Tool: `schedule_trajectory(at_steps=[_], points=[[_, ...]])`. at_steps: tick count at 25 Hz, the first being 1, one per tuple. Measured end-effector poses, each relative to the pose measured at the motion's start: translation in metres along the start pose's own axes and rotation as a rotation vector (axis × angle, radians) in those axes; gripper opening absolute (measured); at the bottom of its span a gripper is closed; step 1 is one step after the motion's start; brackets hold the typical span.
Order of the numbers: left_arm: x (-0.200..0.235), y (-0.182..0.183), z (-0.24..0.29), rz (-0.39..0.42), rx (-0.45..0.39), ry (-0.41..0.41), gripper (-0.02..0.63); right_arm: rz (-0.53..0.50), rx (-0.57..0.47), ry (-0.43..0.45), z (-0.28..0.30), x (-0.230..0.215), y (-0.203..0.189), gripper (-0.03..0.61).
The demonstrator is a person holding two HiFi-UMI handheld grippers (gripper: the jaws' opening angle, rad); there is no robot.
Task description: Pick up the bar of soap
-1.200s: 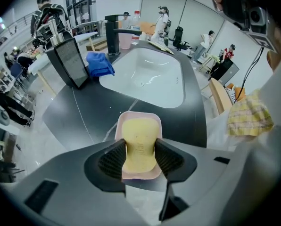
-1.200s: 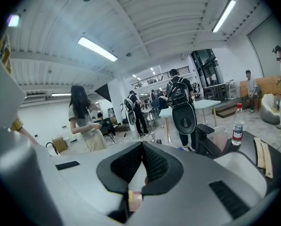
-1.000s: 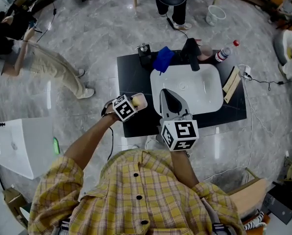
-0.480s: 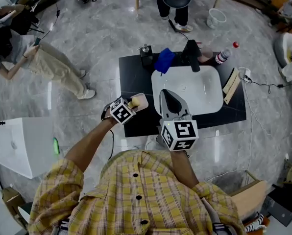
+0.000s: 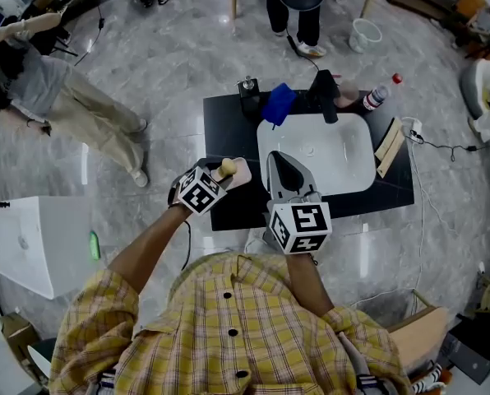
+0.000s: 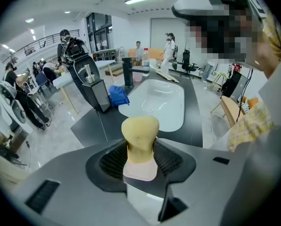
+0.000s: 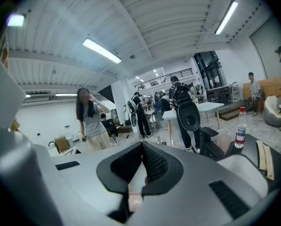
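Note:
A pale yellow bar of soap (image 6: 139, 135) stands on end between the black ribbed pads of my left gripper (image 6: 140, 149), which press on both its sides. In the head view this left gripper (image 5: 228, 171) holds the bar of soap (image 5: 226, 168) in the air over the left front part of the black counter (image 5: 228, 130). My right gripper (image 5: 283, 161) hovers over the near left part of the white sink (image 5: 362, 142). In the right gripper view, the right gripper (image 7: 141, 149) has its pads meeting at the tips with nothing between them.
At the back of the counter stand a small dispenser (image 5: 247, 89), a blue cloth (image 5: 278, 103), a black faucet (image 5: 323, 93) and a red-capped bottle (image 5: 376, 95). A wooden board (image 5: 389, 142) lies at the right. People stand on the floor to the left and behind.
My left gripper has turned a little and drifted slightly down and left with the soap in it. The right gripper has stayed put. The person at the left has moved.

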State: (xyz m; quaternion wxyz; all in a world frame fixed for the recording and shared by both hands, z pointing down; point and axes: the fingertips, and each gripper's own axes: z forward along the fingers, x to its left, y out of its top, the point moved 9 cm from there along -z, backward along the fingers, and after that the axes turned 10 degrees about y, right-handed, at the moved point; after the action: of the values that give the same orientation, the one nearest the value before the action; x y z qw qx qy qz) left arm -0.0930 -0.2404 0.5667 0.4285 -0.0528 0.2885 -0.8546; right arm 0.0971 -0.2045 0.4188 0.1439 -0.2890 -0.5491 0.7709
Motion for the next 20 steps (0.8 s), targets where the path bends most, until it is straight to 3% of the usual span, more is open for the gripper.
schedule_trajectory(at_steps=[12, 20], points=[[0.013, 0.028, -0.061, -0.133, -0.277, 0.165, 0.179, -0.031, -0.006, 0.019, 0.001, 0.015, 0.003, 0.020], [0.020, 0.051, -0.110, -0.169, -0.454, 0.259, 0.179, -0.060, -0.014, 0.037, 0.001, 0.028, 0.006, 0.020]])
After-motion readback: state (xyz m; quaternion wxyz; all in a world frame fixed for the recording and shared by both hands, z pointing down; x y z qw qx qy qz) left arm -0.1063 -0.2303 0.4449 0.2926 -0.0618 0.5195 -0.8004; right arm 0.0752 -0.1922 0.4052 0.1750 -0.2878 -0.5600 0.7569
